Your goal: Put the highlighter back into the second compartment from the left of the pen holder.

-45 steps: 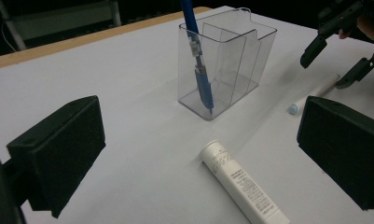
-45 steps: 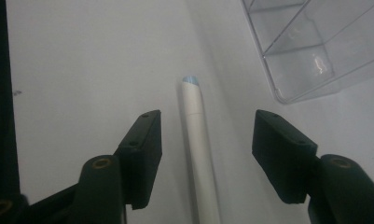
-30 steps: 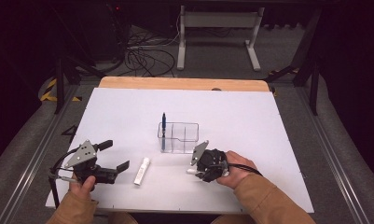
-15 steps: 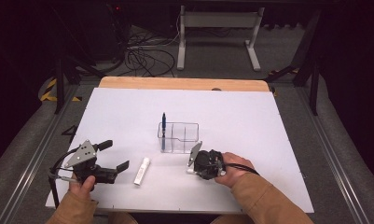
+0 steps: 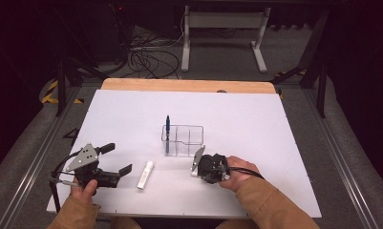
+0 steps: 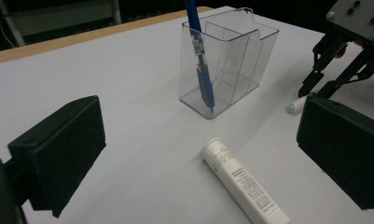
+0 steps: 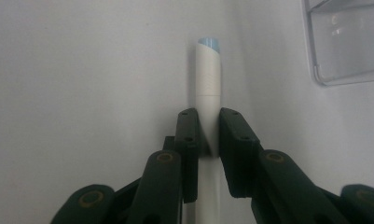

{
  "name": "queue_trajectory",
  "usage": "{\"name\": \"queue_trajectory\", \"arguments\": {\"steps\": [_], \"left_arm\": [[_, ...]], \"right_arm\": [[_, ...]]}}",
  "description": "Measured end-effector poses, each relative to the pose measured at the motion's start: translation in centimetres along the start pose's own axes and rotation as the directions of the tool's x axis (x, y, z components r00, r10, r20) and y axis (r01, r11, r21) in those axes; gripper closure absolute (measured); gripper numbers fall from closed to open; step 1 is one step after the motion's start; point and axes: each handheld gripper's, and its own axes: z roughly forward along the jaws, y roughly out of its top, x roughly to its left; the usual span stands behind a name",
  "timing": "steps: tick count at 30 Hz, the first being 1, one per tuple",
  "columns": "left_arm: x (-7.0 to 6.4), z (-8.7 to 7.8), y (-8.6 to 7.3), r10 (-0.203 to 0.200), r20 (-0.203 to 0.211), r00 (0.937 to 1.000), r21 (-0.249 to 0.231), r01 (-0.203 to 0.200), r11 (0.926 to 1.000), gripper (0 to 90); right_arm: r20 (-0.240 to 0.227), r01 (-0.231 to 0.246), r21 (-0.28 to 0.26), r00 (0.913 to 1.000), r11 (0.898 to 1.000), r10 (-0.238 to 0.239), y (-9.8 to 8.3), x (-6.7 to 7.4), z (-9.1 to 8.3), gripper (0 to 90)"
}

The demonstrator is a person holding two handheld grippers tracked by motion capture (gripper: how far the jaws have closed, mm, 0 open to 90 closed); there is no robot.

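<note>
- Clear plastic holder [image 5: 183,140] already keeps one blue pen [image 5: 167,126].
- Our right tongs [image 7: 208,133] have just been closing and now clamp the white pen [image 7: 208,84], lying on the counter [image 5: 275,143] between them.
- Our left tongs [image 6: 198,154] stand apart, with the white tube [image 6: 243,183] lying between them.

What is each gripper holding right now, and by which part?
The right gripper has just closed its jaws on a white marker around its middle, as it lies on the table. The left gripper is open and holds nothing.
</note>
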Motion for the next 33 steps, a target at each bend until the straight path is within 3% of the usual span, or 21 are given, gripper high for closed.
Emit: {"name": "queue_trajectory", "arguments": {"steps": [25,29,33], "left_arm": [[0.0,-0.2,0.1,0.005,-0.003,1.0000,-0.001,-0.005,1.0000,1.9],[0.0,-0.2,0.1,0.000,-0.003,1.0000,-0.004,0.000,1.0000,1.9],[0.0,-0.2,0.1,0.005,-0.004,1.0000,-0.001,-0.005,1.0000,1.9]], "right_arm": [[0.013,-0.001,0.006,0.9999,1.000,0.001,0.0,0.1,-0.2,78.9],[0.005,-0.023,-0.054,0.9997,0.998,0.023,-0.1,0.0,-1.4,78.9],[0.017,-0.021,-0.078,0.9996,0.997,0.022,-0.1,0.0,-2.5,78.9]]}}
